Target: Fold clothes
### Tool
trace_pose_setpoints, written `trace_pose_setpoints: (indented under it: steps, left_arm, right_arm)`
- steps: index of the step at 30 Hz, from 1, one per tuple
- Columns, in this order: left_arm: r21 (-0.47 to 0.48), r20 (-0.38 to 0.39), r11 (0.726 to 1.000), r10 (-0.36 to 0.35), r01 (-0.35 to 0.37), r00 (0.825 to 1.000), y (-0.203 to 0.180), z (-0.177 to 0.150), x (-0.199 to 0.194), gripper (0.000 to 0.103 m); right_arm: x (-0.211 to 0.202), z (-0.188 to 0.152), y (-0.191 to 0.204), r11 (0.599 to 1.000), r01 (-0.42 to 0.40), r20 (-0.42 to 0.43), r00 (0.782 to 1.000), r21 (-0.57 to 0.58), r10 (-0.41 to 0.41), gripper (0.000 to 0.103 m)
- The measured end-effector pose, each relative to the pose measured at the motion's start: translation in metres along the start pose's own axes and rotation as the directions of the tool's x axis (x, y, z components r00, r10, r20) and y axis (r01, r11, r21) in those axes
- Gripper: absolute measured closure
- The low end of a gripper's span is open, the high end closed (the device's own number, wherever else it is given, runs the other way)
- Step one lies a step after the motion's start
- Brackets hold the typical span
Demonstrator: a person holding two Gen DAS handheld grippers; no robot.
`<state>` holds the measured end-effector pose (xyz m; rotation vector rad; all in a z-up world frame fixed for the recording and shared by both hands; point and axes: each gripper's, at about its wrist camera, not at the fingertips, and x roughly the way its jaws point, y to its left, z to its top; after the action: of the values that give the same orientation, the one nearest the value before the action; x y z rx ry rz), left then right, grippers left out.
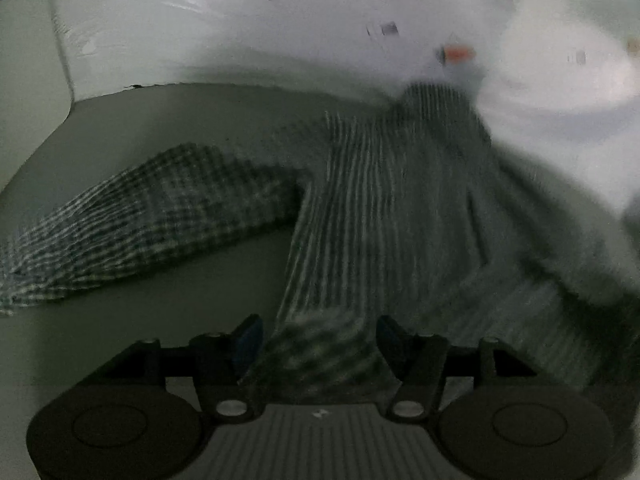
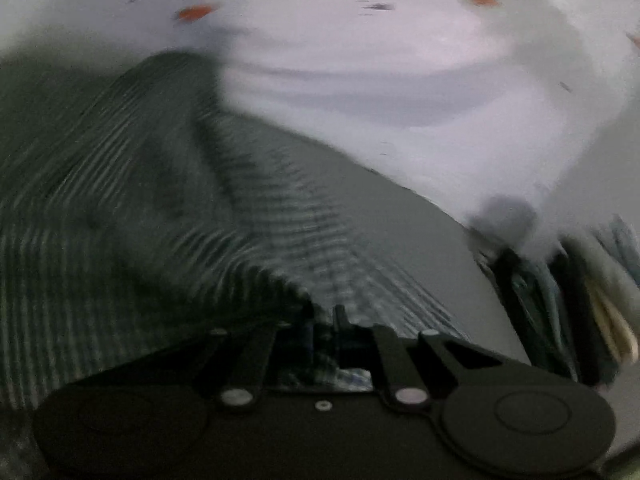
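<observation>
Step in hand, as I judge it: taking hold of the checked shirt (image 1: 384, 200) to begin a fold; nothing is folded yet, since the garment lies rumpled on the pale desk (image 1: 168, 128), one sleeve (image 1: 152, 224) stretched out to the left in the left wrist view. Left gripper (image 1: 318, 340): jaws stand fairly wide, a bunch of the shirt's hem lies between them, but the pads do not press on it as far as I can see, so no grip here. Right gripper (image 2: 324, 320): jaws drawn nearly together, a pinch of checked cloth caught between the tips; I take this as a hold on the shirt's edge. The right wrist view is badly smeared, so exactly which edge is held I cannot tell. Cloth rises in a ridge to the left of my right jaws, draping over the housing. White bedding or fabric (image 2: 360, 80) lies behind the shirt; its nature is unclear. Next move, my judgement: close the left jaws on the hem, then lift both corners together and spread the shirt flat before folding. Risk: an uneven pull bunches the cloth.
</observation>
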<state>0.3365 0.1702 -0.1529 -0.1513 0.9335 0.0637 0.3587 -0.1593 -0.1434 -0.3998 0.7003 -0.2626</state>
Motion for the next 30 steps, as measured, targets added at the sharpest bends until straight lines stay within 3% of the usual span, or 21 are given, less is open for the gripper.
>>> trace_pose_setpoints:
  steps: [5,8,10,12,16,21,23,26,30]
  left_arm:
    - [0.067,-0.055,0.993,0.101,-0.097,0.993,0.001,-0.029,0.010,0.040]
    - [0.031,-0.054,0.995,0.100,-0.098,0.994,0.009,-0.042,0.005,0.040]
    - [0.013,-0.046,0.996,0.088,-0.088,0.995,0.011,-0.050,-0.003,0.041]
    - [0.007,-0.011,0.996,0.094,-0.094,0.996,0.010,-0.060,-0.014,0.041]
    - [-0.033,0.060,0.990,0.137,-0.135,0.989,0.008,-0.077,-0.037,0.047]
    - [-0.147,0.065,0.951,0.284,-0.272,0.957,0.019,-0.097,-0.062,0.057]
    - [-0.235,0.033,0.939,0.266,-0.251,0.963,0.031,-0.107,-0.068,0.057]
    - [-0.288,0.009,0.925,0.260,-0.246,0.966,0.038,-0.124,-0.080,0.057]
    - [-0.306,-0.014,0.922,0.245,-0.237,0.970,0.040,-0.141,-0.091,0.056]
  right_arm:
    - [-0.015,-0.009,-0.055,0.976,0.117,-0.009,0.993,0.185,-0.117,0.094]
    - [-0.022,-0.024,-0.087,0.947,0.162,-0.047,0.987,0.276,-0.155,0.092]
    - [-0.027,-0.038,-0.105,0.929,0.177,-0.082,0.984,0.326,-0.159,0.083]
    - [-0.034,-0.056,-0.119,0.913,0.176,-0.117,0.983,0.368,-0.142,0.072]
    - [-0.035,-0.092,-0.134,0.885,0.133,-0.167,0.984,0.445,-0.063,0.071]
    - [-0.037,-0.122,-0.153,0.865,0.072,-0.190,0.981,0.497,0.028,0.070]
    - [-0.042,-0.129,-0.162,0.854,0.032,-0.182,0.980,0.520,0.074,0.067]
    - [-0.043,-0.139,-0.163,0.882,0.000,-0.198,0.974,0.472,0.106,0.062]
    - [-0.040,-0.153,-0.164,0.889,-0.074,-0.265,0.940,0.452,0.213,0.060]
